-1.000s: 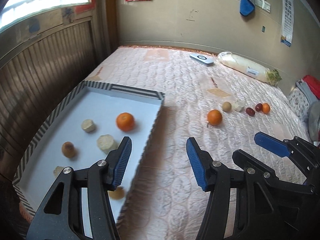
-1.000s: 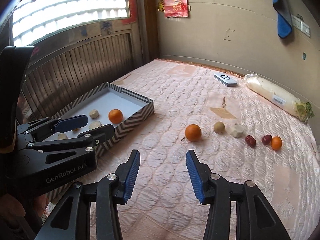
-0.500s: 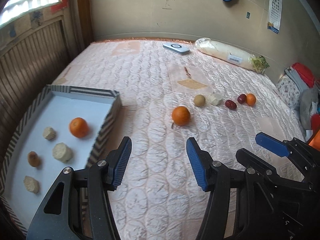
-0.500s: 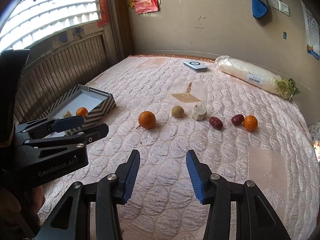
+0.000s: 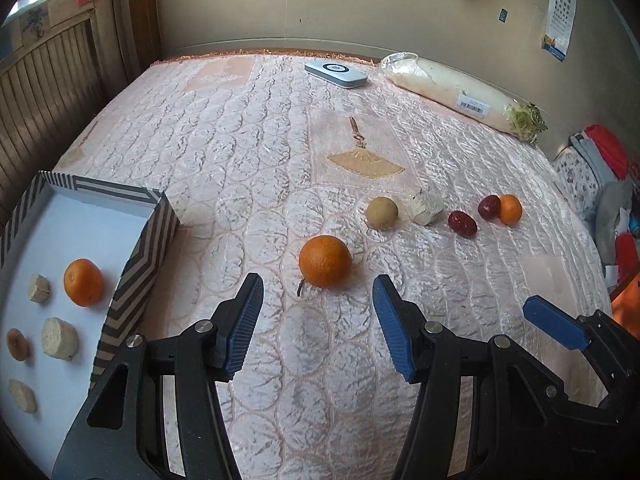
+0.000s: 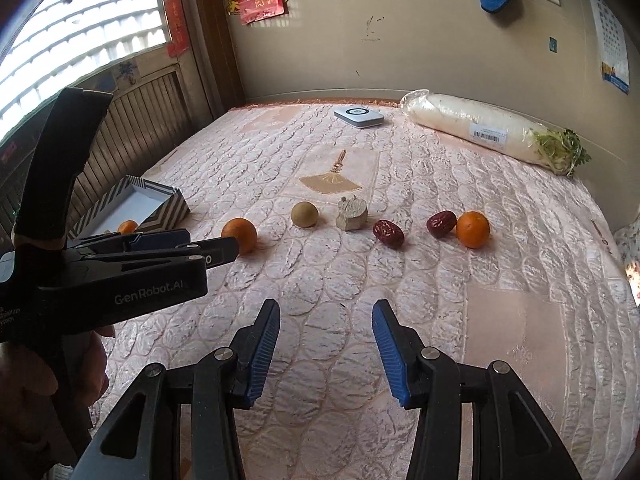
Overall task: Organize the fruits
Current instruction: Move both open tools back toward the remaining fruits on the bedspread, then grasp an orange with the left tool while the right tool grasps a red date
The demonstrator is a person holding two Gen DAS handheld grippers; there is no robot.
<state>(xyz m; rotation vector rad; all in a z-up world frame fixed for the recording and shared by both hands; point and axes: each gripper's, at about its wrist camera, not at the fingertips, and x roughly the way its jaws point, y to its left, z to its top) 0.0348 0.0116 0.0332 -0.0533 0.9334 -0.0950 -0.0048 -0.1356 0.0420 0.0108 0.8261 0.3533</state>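
A striped tray (image 5: 138, 280) at the left holds an orange (image 5: 83, 282) and several pale and brown pieces. On the pink quilt lie a large orange (image 5: 325, 261), a tan round fruit (image 5: 382, 212), a pale chunk (image 5: 425, 208), two red dates (image 5: 462, 223) (image 5: 489, 207) and a small orange (image 5: 510, 209). My left gripper (image 5: 318, 324) is open and empty, just short of the large orange (image 6: 239, 235). My right gripper (image 6: 325, 354) is open and empty, nearer than the row of fruit (image 6: 388, 233).
A wrapped white radish (image 6: 494, 132) and a flat white device (image 6: 359, 115) lie near the far wall. A slatted wooden panel (image 5: 44, 92) runs along the left side. Clothes (image 5: 600, 168) are piled at the right edge of the bed.
Both grippers have swung right, away from the tray and towards the row of fruit. The large orange now lies right before the left gripper's open jaws.
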